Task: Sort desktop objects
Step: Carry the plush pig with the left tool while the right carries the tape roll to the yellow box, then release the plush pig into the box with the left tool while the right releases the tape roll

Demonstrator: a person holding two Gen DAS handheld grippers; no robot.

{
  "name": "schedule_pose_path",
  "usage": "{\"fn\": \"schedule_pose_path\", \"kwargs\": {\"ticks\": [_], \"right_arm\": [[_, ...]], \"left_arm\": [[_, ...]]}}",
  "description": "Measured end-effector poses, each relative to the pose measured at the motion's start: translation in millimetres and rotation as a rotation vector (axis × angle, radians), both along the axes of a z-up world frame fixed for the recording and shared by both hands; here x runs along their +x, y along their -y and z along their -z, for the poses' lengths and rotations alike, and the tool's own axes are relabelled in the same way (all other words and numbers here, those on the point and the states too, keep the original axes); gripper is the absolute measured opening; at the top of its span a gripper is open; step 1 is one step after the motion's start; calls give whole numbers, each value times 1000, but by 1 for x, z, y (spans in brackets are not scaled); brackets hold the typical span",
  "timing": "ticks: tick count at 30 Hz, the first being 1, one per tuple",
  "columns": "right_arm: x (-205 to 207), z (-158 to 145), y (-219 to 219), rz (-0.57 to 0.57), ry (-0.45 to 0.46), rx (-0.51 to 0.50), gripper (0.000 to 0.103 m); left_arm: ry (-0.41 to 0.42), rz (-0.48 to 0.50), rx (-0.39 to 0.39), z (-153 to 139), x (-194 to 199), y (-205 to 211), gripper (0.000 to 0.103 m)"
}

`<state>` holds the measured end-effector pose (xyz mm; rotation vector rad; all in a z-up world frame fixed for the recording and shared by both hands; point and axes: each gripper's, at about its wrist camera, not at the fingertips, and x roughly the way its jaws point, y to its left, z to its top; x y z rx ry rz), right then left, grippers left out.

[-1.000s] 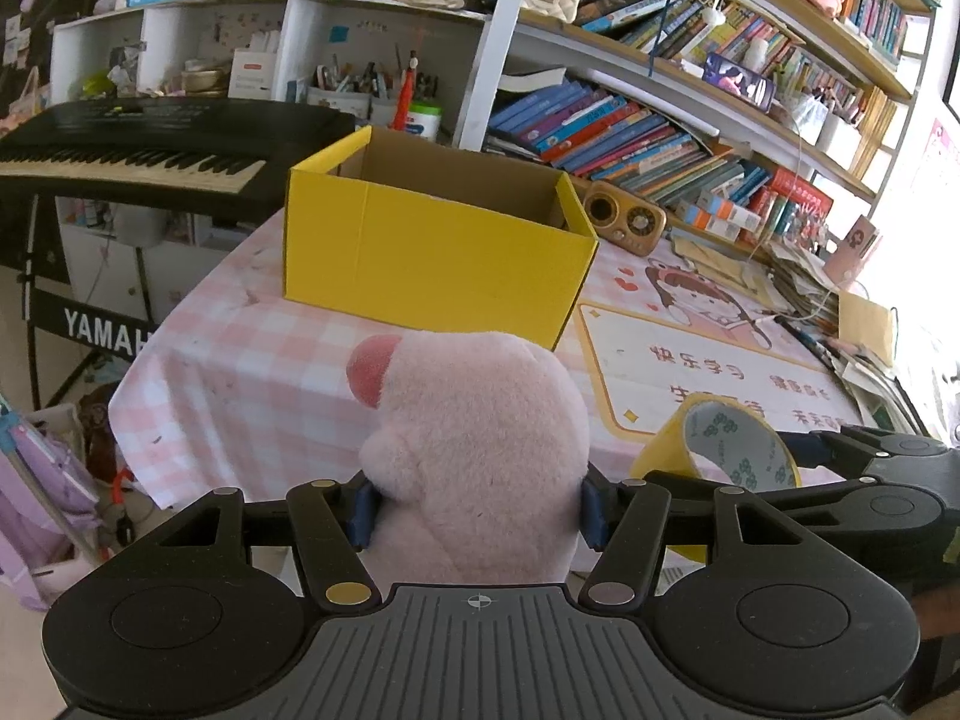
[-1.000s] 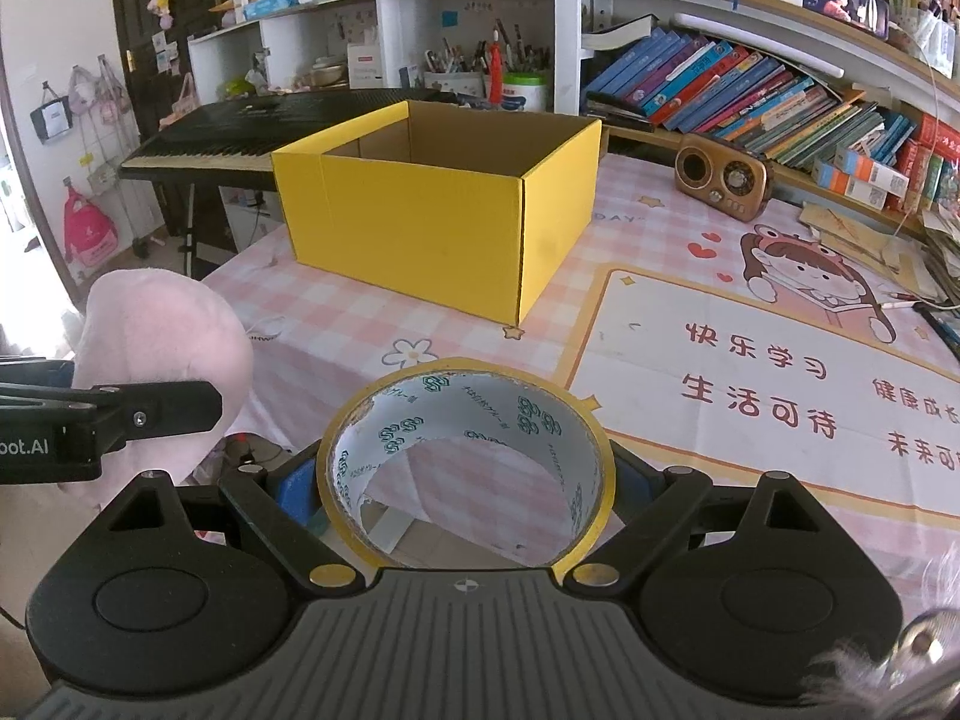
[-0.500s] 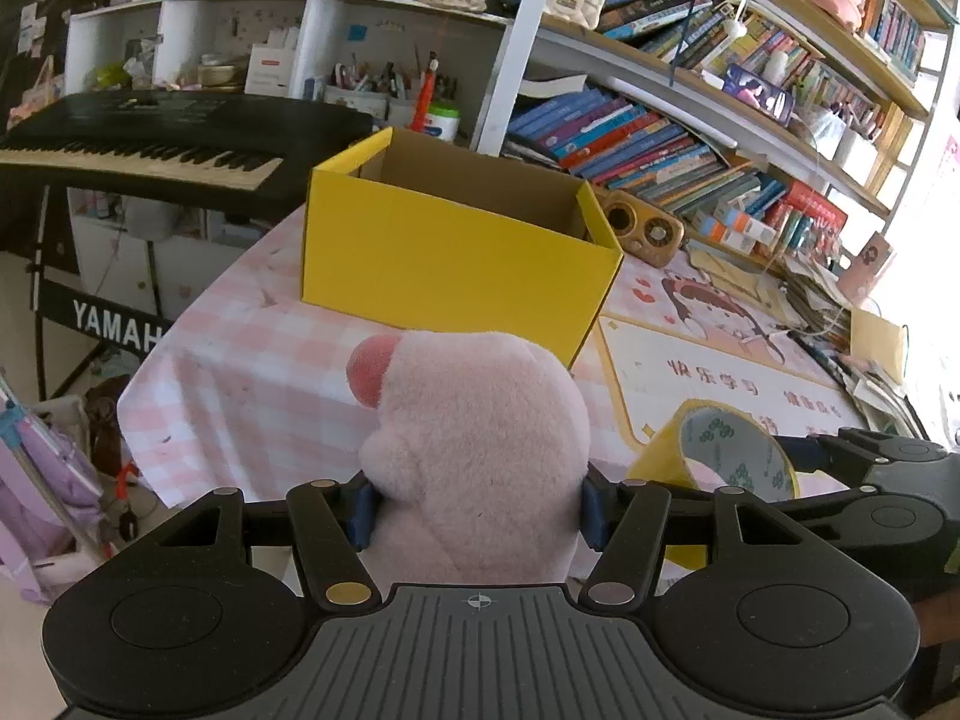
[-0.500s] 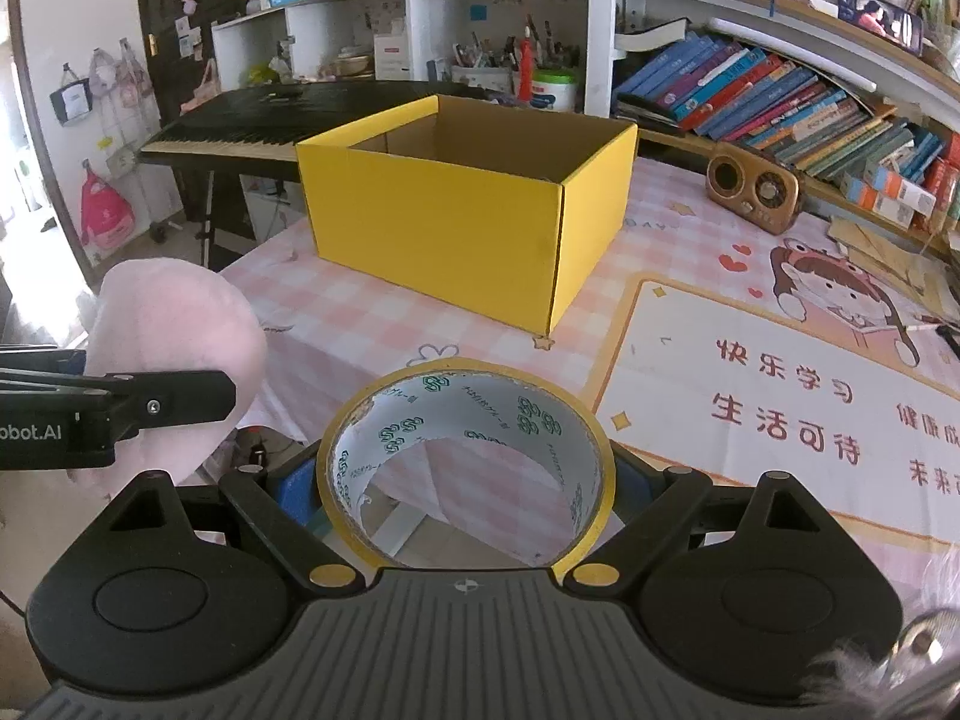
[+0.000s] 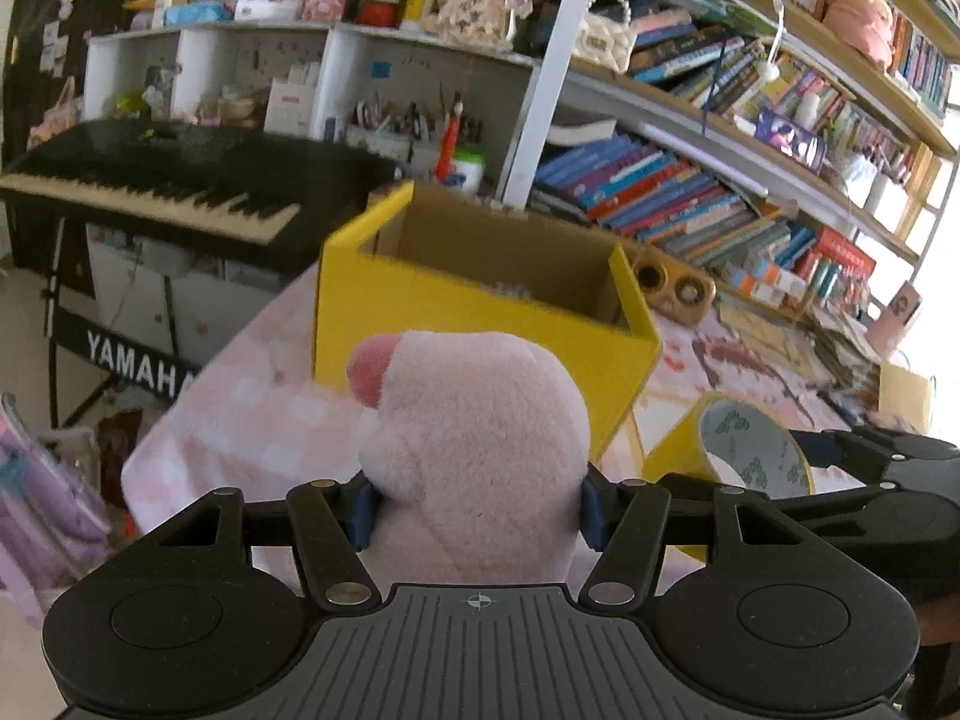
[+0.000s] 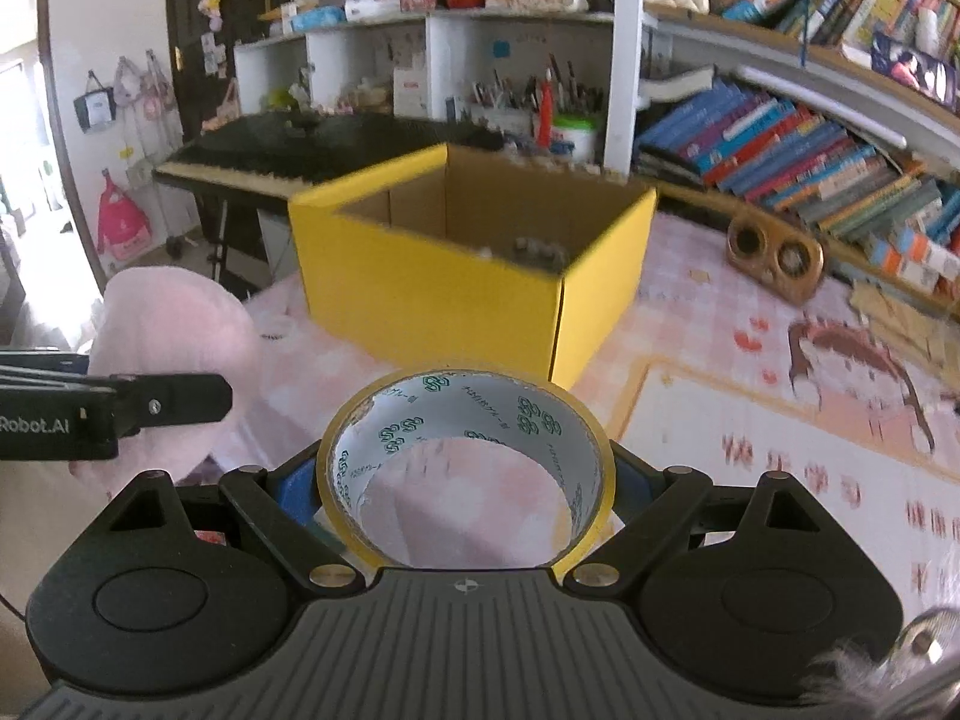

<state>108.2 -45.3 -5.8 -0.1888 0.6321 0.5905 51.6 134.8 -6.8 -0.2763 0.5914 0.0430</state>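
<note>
My left gripper (image 5: 477, 507) is shut on a pink plush toy (image 5: 480, 450), held above the table's near edge. My right gripper (image 6: 465, 483) is shut on a roll of yellow tape (image 6: 468, 468), held upright; the roll also shows in the left wrist view (image 5: 744, 450). An open yellow cardboard box (image 5: 480, 306) stands on the pink checked tablecloth ahead of both grippers; it also shows in the right wrist view (image 6: 456, 282), with some small items dimly visible inside. The plush toy (image 6: 174, 348) and the left gripper's finger (image 6: 168, 402) appear at the left of the right wrist view.
A black keyboard (image 5: 156, 180) stands left of the table. A brown radio (image 6: 774, 252) sits right of the box. Bookshelves (image 5: 720, 192) run along the back. A printed desk mat (image 6: 780, 438) covers the table's right part, with papers at the far right.
Both grippers have risen and moved toward the yellow box with their loads still held; the box's inside now shows more.
</note>
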Motion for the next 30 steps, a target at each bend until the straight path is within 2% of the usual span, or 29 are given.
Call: {"fn": "schedule_pose_path", "kwargs": {"ticks": [8, 14, 23, 30], "right_arm": [[56, -37, -3, -36, 109, 67, 90], [103, -50, -6, -62, 155, 82, 90], [173, -61, -16, -57, 206, 111, 90], [213, -50, -34, -90, 161, 107, 90]], "left_arm": [[103, -29, 43, -29, 56, 1, 60], [127, -47, 95, -37, 102, 3, 60], [72, -57, 194, -28, 169, -1, 61], [-39, -35, 260, -1, 217, 1, 61]]}}
